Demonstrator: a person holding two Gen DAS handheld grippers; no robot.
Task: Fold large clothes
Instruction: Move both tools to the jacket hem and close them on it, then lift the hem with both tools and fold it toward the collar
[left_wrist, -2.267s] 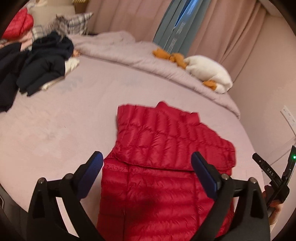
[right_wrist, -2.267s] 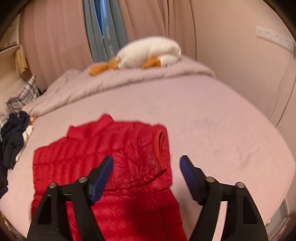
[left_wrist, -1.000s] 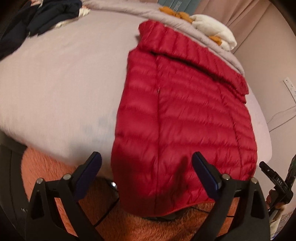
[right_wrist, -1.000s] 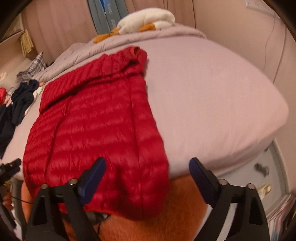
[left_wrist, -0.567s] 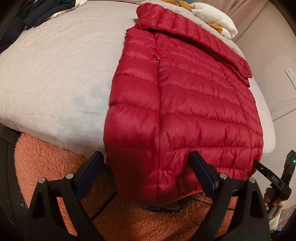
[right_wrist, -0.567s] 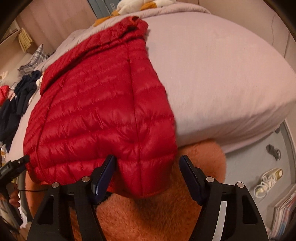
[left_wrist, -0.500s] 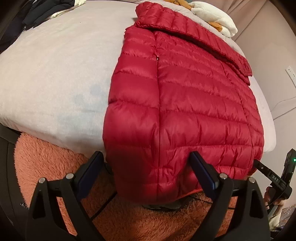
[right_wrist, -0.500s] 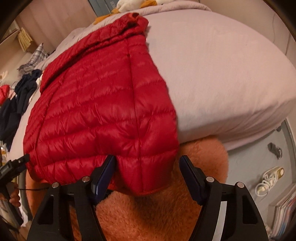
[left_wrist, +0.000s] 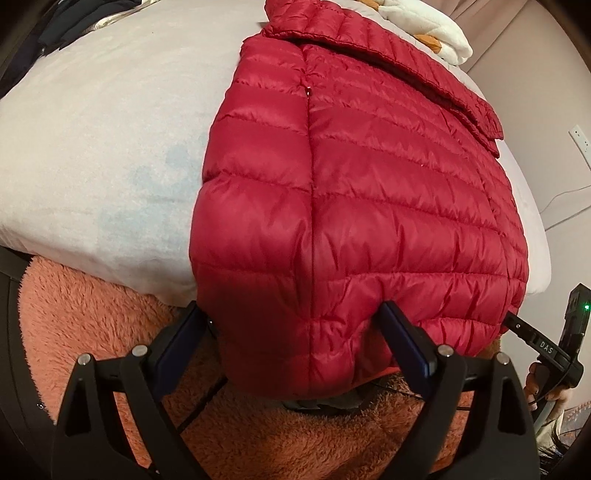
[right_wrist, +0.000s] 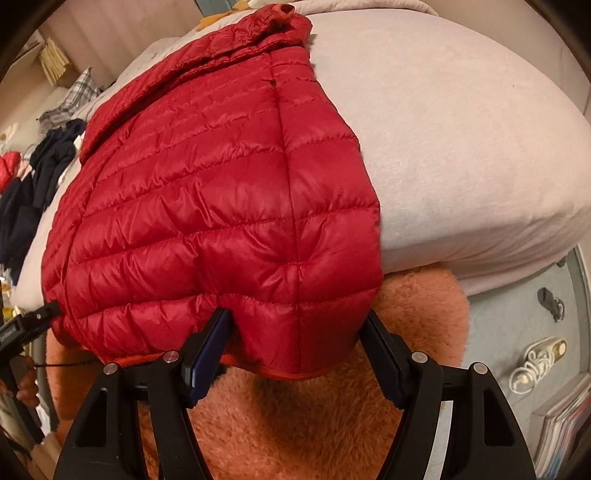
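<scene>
A red quilted down jacket (left_wrist: 369, 184) lies flat on the bed (left_wrist: 92, 147), its hem hanging over the near edge. My left gripper (left_wrist: 295, 328) is open, its fingers straddling the hem's left corner, pads wide apart. In the right wrist view the jacket (right_wrist: 221, 184) fills the middle. My right gripper (right_wrist: 295, 332) has the hem's right corner between its jaws, which are closing. The left finger (right_wrist: 214, 339) dents the fabric and the pads do not pinch it. The right gripper's body (left_wrist: 546, 347), in a hand, shows at the left wrist view's right edge.
Orange fuzzy fabric (right_wrist: 295, 424) lies below the bed edge under both grippers. Dark clothes (right_wrist: 37, 177) are piled at the bed's far left. A white plush toy (left_wrist: 424, 29) sits beyond the collar. Books (right_wrist: 561, 424) stand low at the right.
Both grippers sank from above the bed to the hanging hem, which now sits between their fingers. The right gripper's jaws have narrowed; the left's stand as wide as before.
</scene>
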